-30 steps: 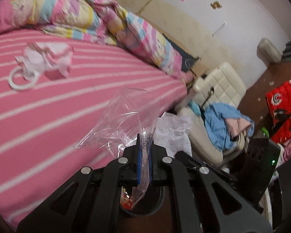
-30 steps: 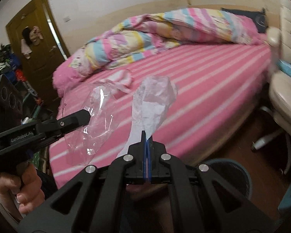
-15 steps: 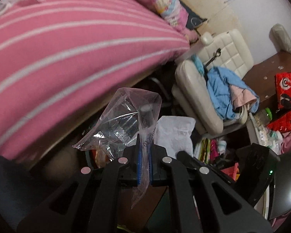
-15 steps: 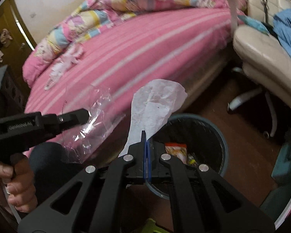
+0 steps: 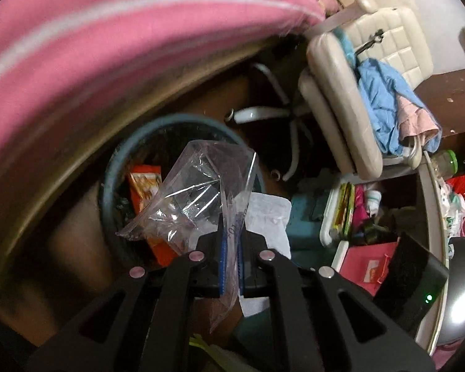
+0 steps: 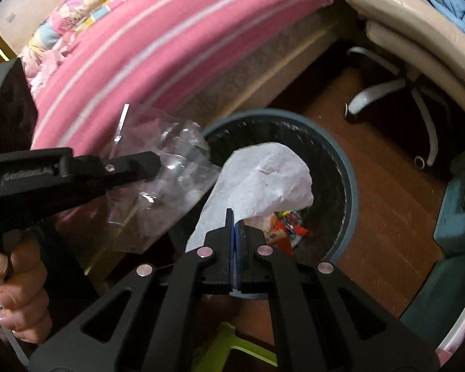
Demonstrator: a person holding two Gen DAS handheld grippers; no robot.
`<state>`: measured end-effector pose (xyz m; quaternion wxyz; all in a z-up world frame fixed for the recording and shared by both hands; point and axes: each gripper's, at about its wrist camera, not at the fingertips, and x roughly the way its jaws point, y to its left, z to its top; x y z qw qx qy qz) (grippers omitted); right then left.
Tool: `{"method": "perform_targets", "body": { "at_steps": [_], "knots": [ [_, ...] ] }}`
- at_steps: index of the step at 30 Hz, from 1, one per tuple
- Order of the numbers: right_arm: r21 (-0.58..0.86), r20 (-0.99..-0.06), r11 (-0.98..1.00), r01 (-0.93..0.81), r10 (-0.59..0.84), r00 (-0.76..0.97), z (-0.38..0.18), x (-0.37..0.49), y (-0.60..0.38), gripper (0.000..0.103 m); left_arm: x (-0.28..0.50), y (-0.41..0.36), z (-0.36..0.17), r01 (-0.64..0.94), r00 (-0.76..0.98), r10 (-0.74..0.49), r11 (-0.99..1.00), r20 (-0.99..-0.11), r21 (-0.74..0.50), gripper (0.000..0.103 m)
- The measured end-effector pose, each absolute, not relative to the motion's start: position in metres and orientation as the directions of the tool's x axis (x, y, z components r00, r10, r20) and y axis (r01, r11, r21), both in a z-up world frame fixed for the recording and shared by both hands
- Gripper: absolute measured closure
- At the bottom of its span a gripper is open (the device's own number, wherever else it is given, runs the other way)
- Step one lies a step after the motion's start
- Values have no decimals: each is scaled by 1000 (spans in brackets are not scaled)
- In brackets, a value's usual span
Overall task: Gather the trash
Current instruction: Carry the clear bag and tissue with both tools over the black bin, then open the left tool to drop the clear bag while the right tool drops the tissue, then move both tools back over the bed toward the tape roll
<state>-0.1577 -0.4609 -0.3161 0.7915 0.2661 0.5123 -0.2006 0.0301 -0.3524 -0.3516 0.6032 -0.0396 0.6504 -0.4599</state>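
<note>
Bedside bin: left tool pinching clear bag, right tool pinching white wrapper, both hanging above

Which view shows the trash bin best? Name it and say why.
The right wrist view: the trash bin shows nearly its whole blue rim and mesh interior, with the white paper held over it. In the left wrist view the clear plastic bag hides much of the bin, and the view is blurred.
</note>
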Motion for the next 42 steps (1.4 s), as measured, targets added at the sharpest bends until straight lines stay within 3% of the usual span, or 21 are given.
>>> {"method": "perform_targets", "body": {
  "at_steps": [10,14,16,17,18,19,21,27,36,42],
  "knots": [
    [154,-950,768,622,-58,307,-342,-152,-471,100,17,-390,-401,599,-311,-462,583,-831,-549,95],
    [139,-960,761,634,-55,276,-350,-154,-473,99,12,-394,-408,625,-306,-421,588,-854,-513,75],
    [129,-962,761,636,-61,268,-351,-155,-473,88,10,-396,-409,642,-300,-408,582,-862,-499,61],
    [125,-961,758,641,-68,268,-350,-156,-473,72,9,-397,-409,652,-295,-394,583,-870,-485,48],
    [123,-960,755,644,-73,269,-349,-157,-471,61,7,-398,-409,661,-290,-389,580,-874,-477,43],
    [119,-960,752,648,-79,268,-349,-157,-471,60,7,-398,-409,666,-290,-388,574,-875,-476,43],
    [108,-962,751,651,-86,259,-349,-157,-473,55,5,-400,-409,680,-290,-370,569,-883,-462,31],
    [100,-960,746,658,-101,262,-345,-158,-474,35,8,-397,-404,682,-271,-366,579,-890,-446,26],
    [102,-955,747,657,-111,275,-334,-162,-474,25,24,-380,-384,629,-227,-427,622,-875,-466,25],
    [118,-933,756,644,-137,332,-307,-161,-467,24,31,-367,-358,609,-173,-480,635,-860,-476,25]
  ]
}}
